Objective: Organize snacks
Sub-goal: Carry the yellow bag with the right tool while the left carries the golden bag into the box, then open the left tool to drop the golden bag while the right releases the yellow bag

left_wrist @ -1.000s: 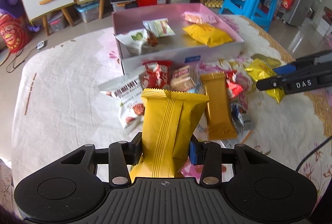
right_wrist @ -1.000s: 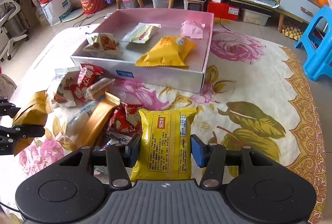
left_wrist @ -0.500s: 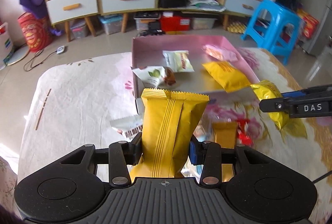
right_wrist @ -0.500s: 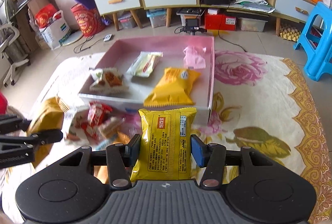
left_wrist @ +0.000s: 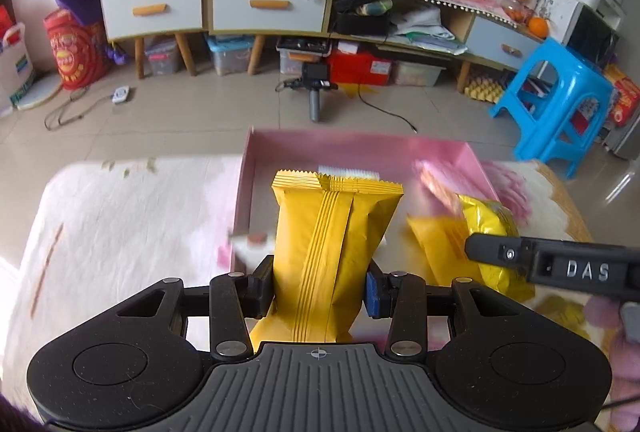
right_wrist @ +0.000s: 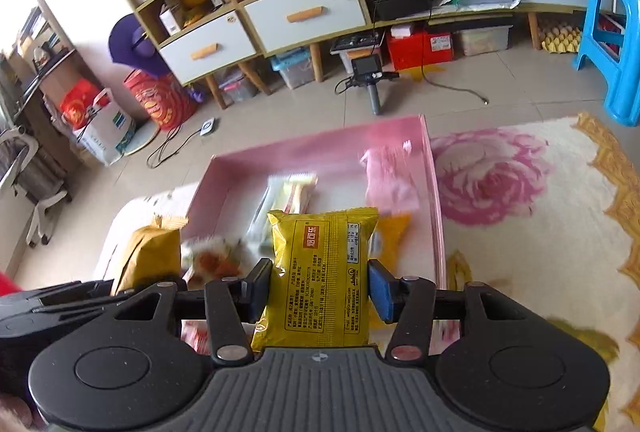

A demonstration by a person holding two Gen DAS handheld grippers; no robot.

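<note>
Holding a tall golden ribbed foil packet [left_wrist: 328,256] clamped in my left claw [left_wrist: 320,290], my right claw [right_wrist: 320,290] pinching a flat yellow printed snack pouch [right_wrist: 322,272], both mid-frame before the shallow pink cardboard box [left_wrist: 360,148].

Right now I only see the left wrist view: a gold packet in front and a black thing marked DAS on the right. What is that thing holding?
Observer: That's the right gripper, shut on a yellow packet with a red square logo and black print.
Operator: Is anything hidden behind my gold packet?
Observer: A pale long packet lies in the pink box, near its middle.
</note>
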